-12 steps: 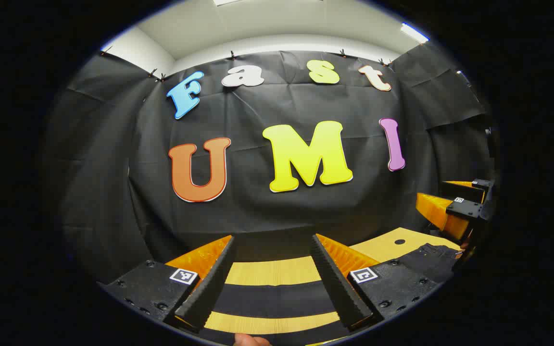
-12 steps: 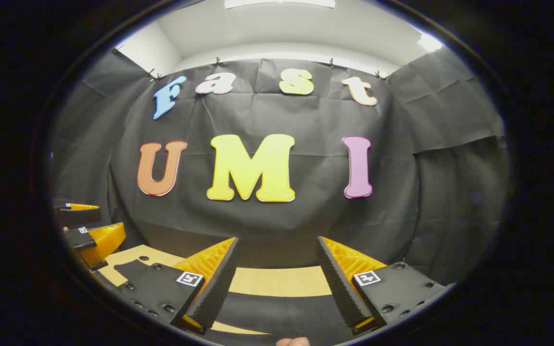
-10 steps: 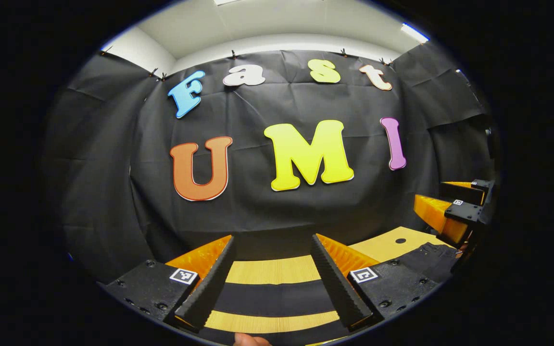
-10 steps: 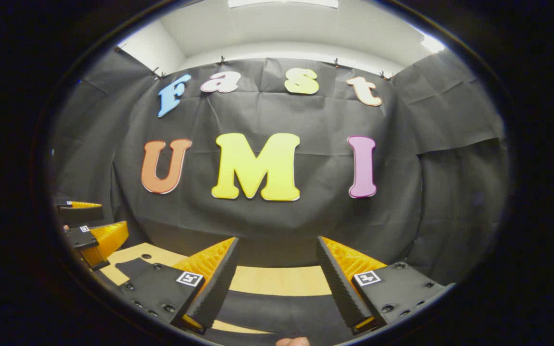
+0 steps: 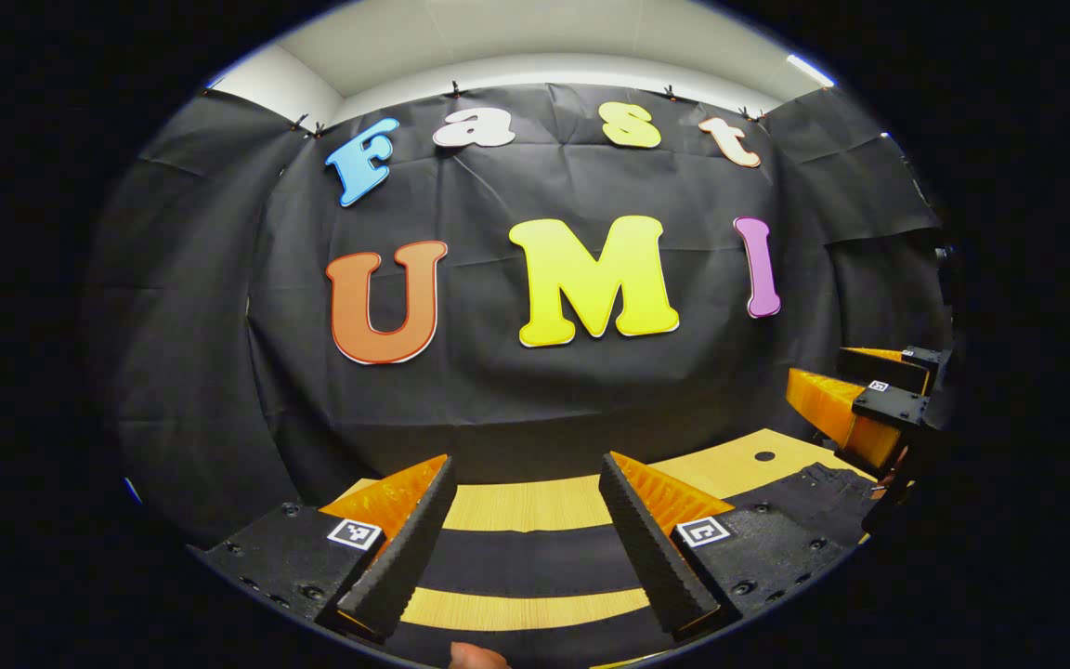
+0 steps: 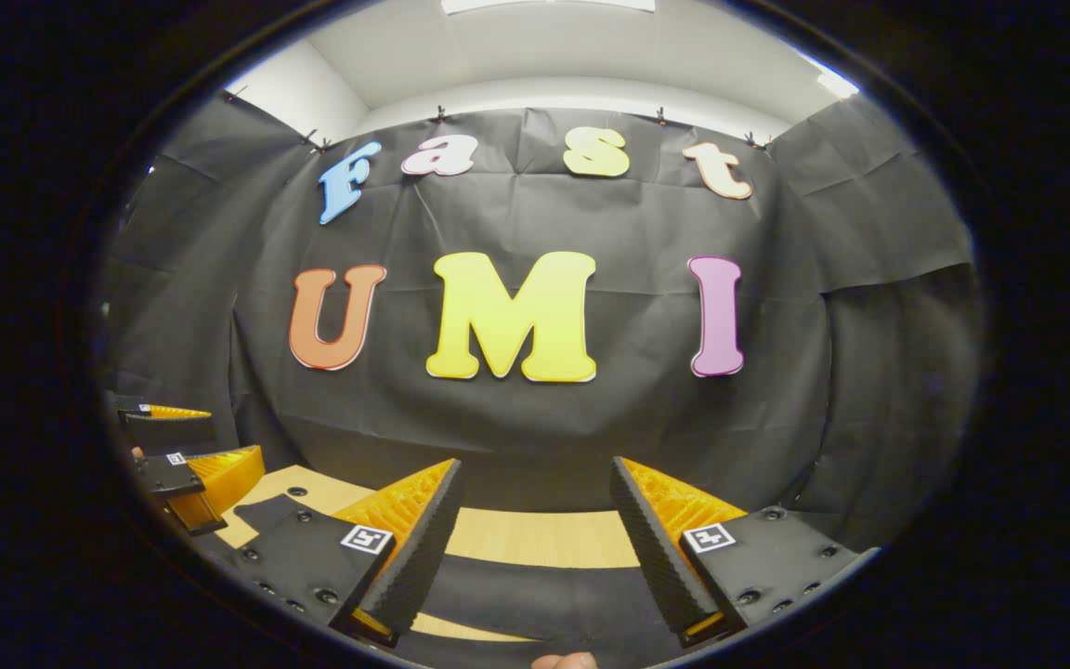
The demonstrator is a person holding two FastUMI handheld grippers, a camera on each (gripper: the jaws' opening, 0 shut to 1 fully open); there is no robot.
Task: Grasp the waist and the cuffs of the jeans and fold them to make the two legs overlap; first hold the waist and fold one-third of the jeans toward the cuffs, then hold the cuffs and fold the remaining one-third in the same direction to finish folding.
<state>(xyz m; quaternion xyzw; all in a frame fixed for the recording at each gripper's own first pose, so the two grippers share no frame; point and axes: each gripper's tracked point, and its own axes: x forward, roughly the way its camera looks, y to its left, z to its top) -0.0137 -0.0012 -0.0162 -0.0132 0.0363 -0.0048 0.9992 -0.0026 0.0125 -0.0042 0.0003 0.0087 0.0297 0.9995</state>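
Observation:
Dark jeans lie flat on the wooden table. In the left gripper view the two legs run as dark bands under my left gripper, which hovers open with nothing between its fingers. The waist end lies to the right, below my right gripper. In the right gripper view dark denim spreads under my right gripper, also open and holding nothing. My left gripper shows far left there, jaws apart.
The table's far edge meets the black cloth wall close ahead. A small round hole sits in the tabletop near the waist end. A person's fingertip shows at the bottom edge.
Both views have tipped slightly downward, showing a little more of the table. The right gripper has turned a little to its left. Both grippers remain open.

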